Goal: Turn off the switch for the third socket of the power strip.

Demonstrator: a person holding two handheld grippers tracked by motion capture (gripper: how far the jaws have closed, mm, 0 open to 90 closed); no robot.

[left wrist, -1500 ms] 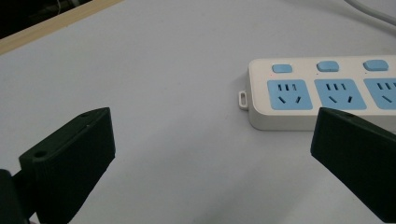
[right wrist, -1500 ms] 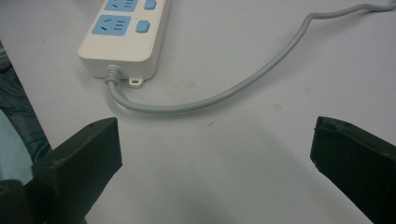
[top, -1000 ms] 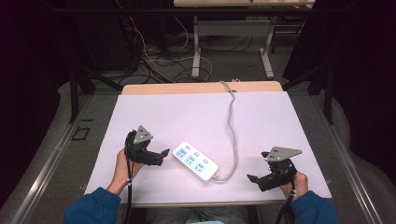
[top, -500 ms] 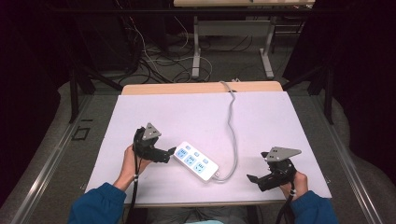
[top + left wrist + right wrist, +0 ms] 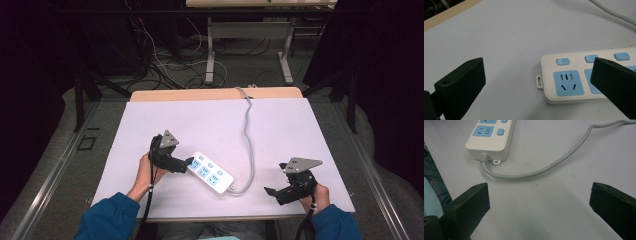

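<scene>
Left gripper view: claw [image 5: 534, 85] hides power strip [image 5: 574, 75] sockets.

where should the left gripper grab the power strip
Judging by its pose, grip the power strip across its narrow width at the cable-free end, coming from that end: it lies flat, and the open left gripper already straddles that corner, away from the cable.

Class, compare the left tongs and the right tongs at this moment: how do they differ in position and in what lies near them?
The left tongs reach the end of the power strip that has no cord; the right tongs stand apart from it, on bare table. One left jaw hangs over the strip's sockets; between the right jaws lies only table, with the grey cord beyond. Both are open and hold nothing.
</scene>
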